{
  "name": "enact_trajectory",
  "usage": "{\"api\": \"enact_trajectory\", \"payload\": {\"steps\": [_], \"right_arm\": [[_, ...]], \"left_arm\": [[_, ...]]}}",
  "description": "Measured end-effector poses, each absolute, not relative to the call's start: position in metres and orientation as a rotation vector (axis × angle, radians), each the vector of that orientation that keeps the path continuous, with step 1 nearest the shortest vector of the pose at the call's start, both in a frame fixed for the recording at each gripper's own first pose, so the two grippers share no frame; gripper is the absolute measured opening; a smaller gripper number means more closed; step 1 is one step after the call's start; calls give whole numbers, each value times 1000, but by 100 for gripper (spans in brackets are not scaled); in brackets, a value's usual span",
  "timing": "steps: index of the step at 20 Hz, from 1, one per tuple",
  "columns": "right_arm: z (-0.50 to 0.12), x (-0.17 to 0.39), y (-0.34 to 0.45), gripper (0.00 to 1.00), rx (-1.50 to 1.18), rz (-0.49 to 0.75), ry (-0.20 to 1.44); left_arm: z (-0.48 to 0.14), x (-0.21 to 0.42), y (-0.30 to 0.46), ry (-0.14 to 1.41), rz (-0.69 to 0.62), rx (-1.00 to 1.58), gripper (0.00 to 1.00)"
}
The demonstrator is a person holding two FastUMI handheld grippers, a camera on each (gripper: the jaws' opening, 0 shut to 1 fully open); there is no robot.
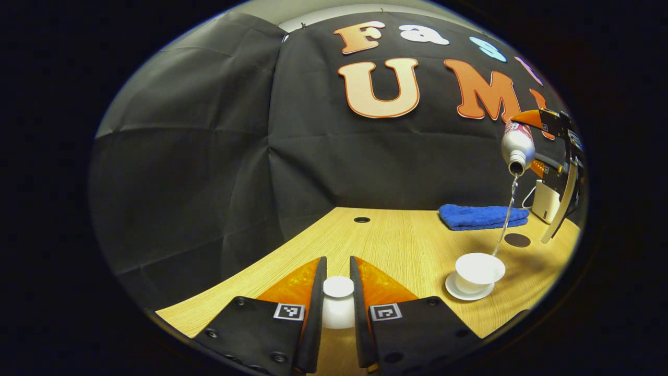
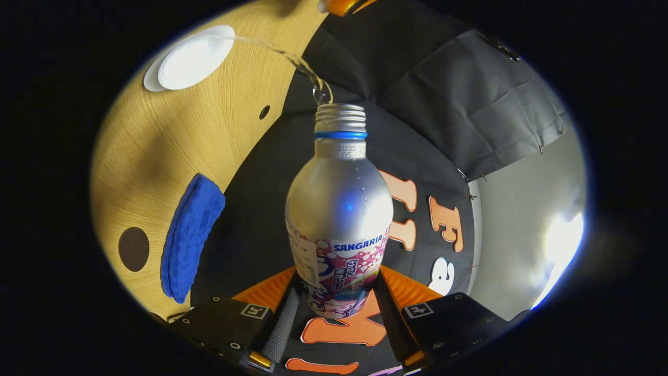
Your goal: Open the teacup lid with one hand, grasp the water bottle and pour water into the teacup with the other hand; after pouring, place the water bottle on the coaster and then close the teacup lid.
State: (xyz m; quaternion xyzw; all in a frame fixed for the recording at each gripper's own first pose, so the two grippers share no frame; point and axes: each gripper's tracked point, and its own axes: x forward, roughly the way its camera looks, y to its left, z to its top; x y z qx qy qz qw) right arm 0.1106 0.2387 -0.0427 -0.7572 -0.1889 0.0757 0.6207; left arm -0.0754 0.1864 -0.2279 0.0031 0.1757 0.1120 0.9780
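Water bottle (image 2: 338,209) pouring into teacup (image 1: 479,271) — blue towel (image 1: 482,216), coaster (image 1: 517,240) beyond

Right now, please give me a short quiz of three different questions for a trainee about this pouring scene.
1. True or false: water is streaming from the water bottle into the teacup.
2. What does the left gripper hold? A) blue towel B) teacup lid C) coaster
3. Fill in: the dark round coaster lies on the table beside the ____ towel.

Key: 1 true; 2 B; 3 blue.
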Motion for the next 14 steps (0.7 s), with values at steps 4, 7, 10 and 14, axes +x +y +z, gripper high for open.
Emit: {"api": "enact_trajectory", "payload": {"steps": [4,7,10,14], "right_arm": [[-48,108,243,78,-1770,199,-462],[-61,104,254,78,-1791,217,-483],[-68,101,260,78,-1802,232,-497],[-86,97,269,78,-1802,272,-502]], "left_arm": [[-228,-75,187,355,224,7,31],[-229,-75,186,353,224,8,31],[-228,-76,187,354,223,7,32],[-228,-75,186,349,222,4,31]]}}
